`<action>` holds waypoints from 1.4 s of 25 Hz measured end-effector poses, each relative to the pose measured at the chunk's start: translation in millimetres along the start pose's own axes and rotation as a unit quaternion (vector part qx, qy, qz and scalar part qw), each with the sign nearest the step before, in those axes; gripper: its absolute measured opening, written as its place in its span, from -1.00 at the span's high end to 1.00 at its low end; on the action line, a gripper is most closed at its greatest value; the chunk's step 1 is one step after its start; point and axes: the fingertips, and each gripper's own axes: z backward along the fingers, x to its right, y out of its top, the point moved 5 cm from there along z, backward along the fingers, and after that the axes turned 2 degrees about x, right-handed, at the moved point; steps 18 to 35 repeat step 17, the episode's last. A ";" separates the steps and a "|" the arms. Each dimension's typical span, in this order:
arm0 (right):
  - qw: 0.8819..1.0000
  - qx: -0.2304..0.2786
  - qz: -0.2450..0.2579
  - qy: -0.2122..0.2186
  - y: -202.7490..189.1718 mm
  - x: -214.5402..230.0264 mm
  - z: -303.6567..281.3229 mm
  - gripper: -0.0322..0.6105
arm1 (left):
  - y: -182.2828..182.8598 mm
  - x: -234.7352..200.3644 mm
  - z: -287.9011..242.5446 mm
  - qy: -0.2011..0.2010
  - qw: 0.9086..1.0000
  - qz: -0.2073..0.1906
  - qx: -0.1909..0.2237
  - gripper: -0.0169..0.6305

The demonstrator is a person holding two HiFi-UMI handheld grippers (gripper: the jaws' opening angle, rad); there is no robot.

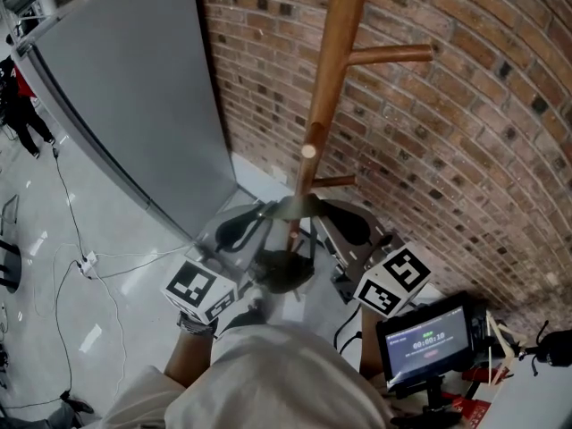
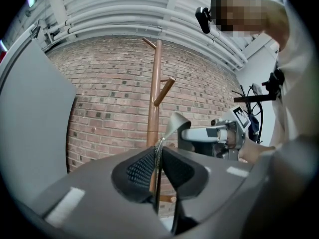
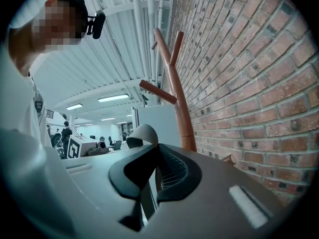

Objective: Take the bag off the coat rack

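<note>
A wooden coat rack [image 1: 332,70] stands against the brick wall, one peg [image 1: 310,151] pointing towards me. In front of its pole a grey bag strap [image 1: 299,206] arches between my two grippers. The dark bag [image 1: 284,271] hangs below them, close to my body. My left gripper [image 1: 257,220] is shut on the strap's left side; its pads [image 2: 142,166] pinch a thin strap edge [image 2: 158,151]. The strap loops up [image 2: 175,123] towards my right gripper [image 2: 214,133]. My right gripper [image 1: 327,216] is shut on the other side, with the strap [image 3: 142,133] curling out of its jaws.
A tall grey panel [image 1: 134,88] stands left of the rack, and the brick wall [image 1: 465,132] runs behind and to the right. A small screen on a stand [image 1: 427,338] is at lower right. Cables [image 1: 89,262] lie on the floor at left, and a person [image 1: 22,114] stands far off.
</note>
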 end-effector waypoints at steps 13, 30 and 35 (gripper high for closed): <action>1.000 -0.009 -0.006 -0.010 -4.9 2.0 -0.3 0.88 | -5.4 -3.5 -1.9 -0.003 1.000 0.016 -0.010 0.82; 1.000 -0.013 -0.005 -0.012 -9.8 2.4 -2.9 0.88 | -10.2 -7.3 -1.4 -0.001 1.000 0.015 -0.015 0.82; 1.000 -0.013 -0.005 -0.012 -9.8 2.4 -2.9 0.88 | -10.2 -7.3 -1.4 -0.001 1.000 0.015 -0.015 0.82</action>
